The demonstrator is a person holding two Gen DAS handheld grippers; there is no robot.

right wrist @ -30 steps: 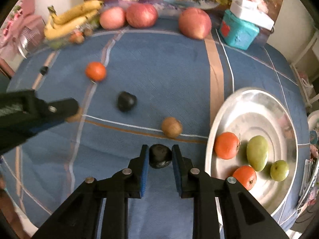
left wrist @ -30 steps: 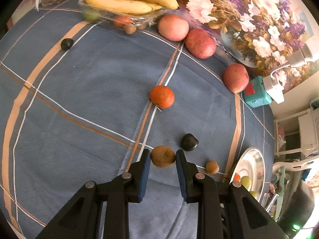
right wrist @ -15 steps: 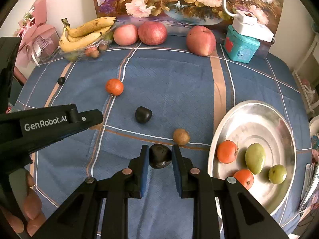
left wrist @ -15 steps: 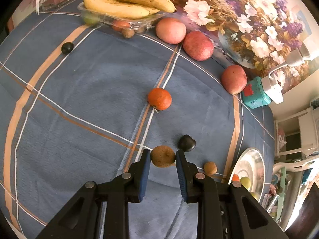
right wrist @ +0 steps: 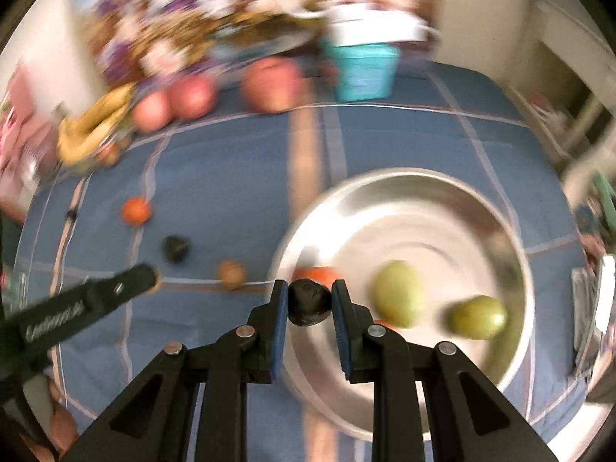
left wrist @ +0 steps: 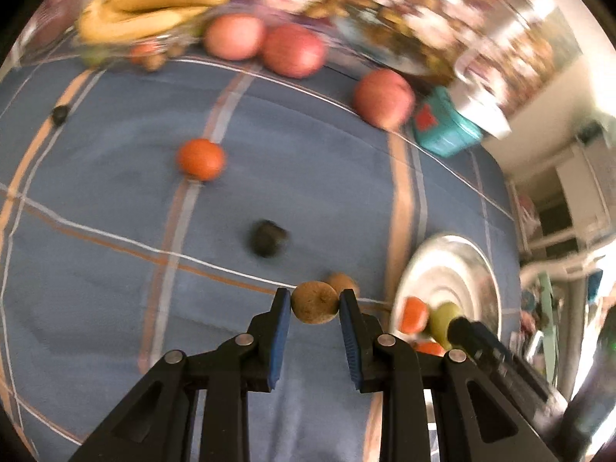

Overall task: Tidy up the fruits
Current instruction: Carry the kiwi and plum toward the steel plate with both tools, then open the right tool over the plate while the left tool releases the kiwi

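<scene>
My left gripper (left wrist: 313,304) is shut on a brown round fruit (left wrist: 313,304) and holds it above the blue cloth, left of the silver plate (left wrist: 473,258). My right gripper (right wrist: 308,302) is shut on a black fruit (right wrist: 308,302) and holds it over the left rim of the silver plate (right wrist: 423,208). The plate holds two green fruits (right wrist: 398,292) (right wrist: 477,315) and orange ones (right wrist: 319,273). On the cloth lie a small brown fruit (right wrist: 231,274), a black fruit (right wrist: 176,247) and an orange (right wrist: 135,210). Both views are blurred.
Three red apples (left wrist: 379,102) and a tray of bananas (left wrist: 154,11) stand along the back edge. A teal box (left wrist: 446,129) sits at the back right, a small dark fruit (left wrist: 59,113) at the far left. The left gripper's arm (right wrist: 77,304) shows in the right wrist view.
Both grippers have swung right toward the silver plate with their fruits held. The right gripper is now over the plate's rim; the left is closer to the plate.
</scene>
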